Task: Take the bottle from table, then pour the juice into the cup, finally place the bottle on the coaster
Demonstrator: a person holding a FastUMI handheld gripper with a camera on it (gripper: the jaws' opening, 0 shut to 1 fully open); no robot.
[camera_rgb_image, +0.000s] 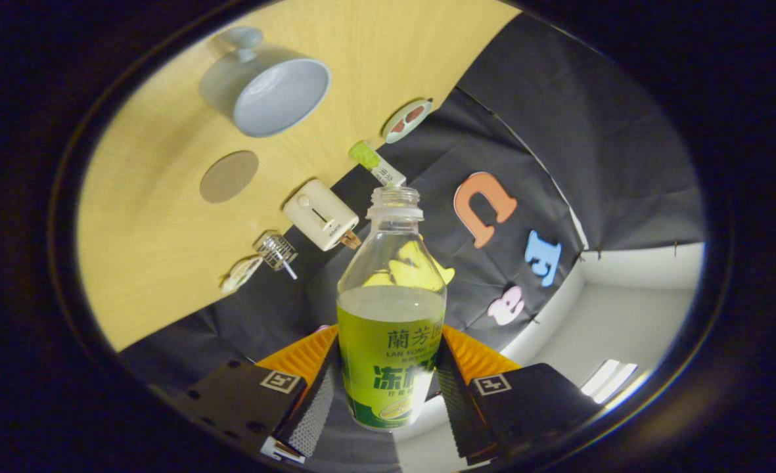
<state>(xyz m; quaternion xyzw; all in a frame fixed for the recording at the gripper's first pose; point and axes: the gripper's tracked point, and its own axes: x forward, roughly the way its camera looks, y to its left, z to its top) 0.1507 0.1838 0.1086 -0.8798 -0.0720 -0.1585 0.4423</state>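
Note:
My gripper is shut on a clear uncapped bottle with a green label, one finger pressing each side of its lower body. The bottle holds pale juice up to about half its height. The whole view is rolled, so the wooden table appears tilted to the left of the bottle. A grey-white cup stands on the table well beyond the bottle's mouth, empty as far as I can see. A round brown coaster lies flat on the table between the cup and the fingers.
A cream boxy device lies near the table's back edge by the bottle neck. A small green-capped tube, a round red-and-white item, a clear small wire-like piece and a white clip also lie along that edge.

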